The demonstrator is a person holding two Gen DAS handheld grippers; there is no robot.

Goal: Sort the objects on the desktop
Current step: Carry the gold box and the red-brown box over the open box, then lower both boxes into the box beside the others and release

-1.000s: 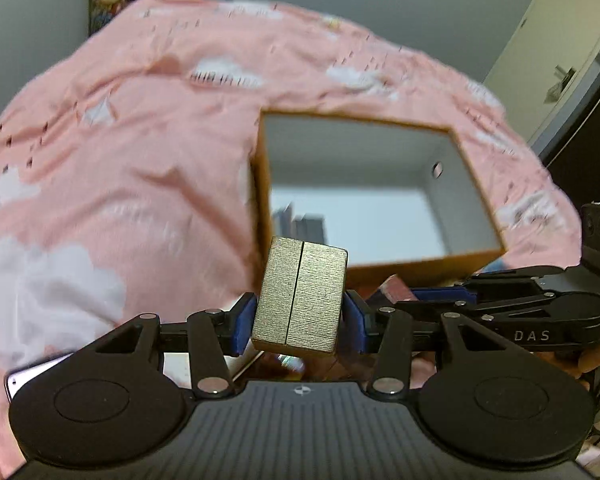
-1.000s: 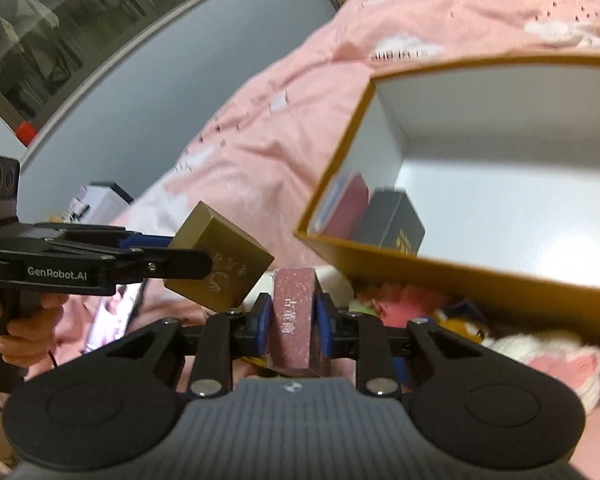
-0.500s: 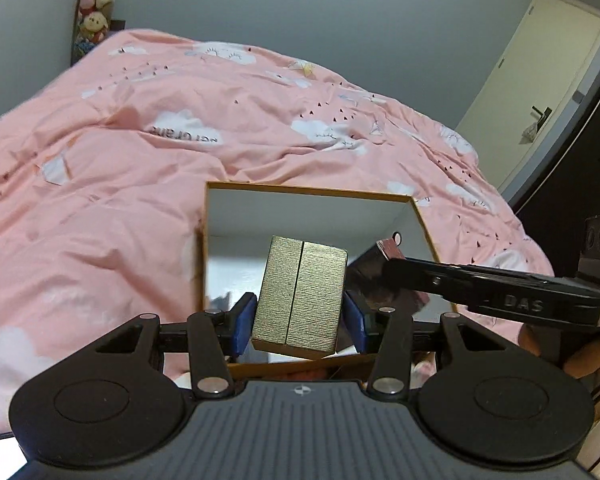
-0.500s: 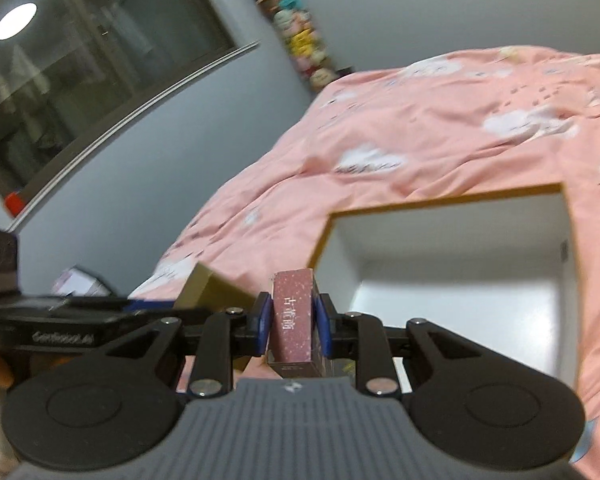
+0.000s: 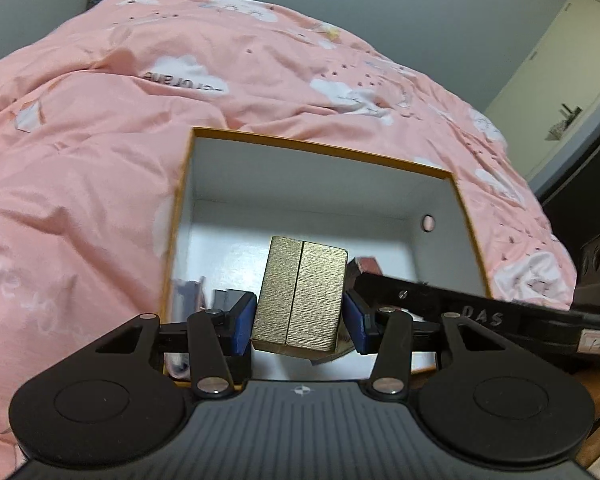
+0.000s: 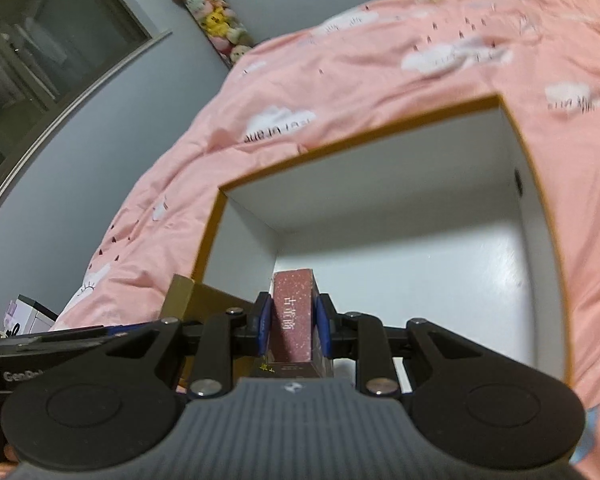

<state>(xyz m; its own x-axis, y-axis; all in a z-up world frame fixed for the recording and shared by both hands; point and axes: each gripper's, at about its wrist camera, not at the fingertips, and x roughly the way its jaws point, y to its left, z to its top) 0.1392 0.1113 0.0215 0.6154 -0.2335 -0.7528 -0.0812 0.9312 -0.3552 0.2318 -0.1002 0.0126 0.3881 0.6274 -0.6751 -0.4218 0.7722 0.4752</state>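
My left gripper (image 5: 299, 320) is shut on a ribbed gold box (image 5: 300, 296) and holds it over the near part of an open carton with an orange rim (image 5: 320, 151) and white inside. My right gripper (image 6: 291, 330) is shut on a narrow dark pink box (image 6: 293, 316) with white characters, also above the carton (image 6: 360, 136). In the left wrist view the right gripper's black arm (image 5: 460, 310) reaches in from the right, the pink box (image 5: 366, 265) at its tip. The gold box (image 6: 198, 296) shows at left in the right wrist view.
The carton lies on a pink bedspread with white clouds (image 5: 100, 160). Small dark boxes (image 5: 224, 298) lie in the carton's near left corner. A white device (image 6: 28, 314) sits at the bed's left edge. Stuffed toys (image 6: 212, 24) hang in the far corner, and a door (image 5: 560, 92) is at right.
Both grippers have carried their boxes forward from in front of the carton's near wall to over its opening. The carton's white floor now fills the middle of both views.
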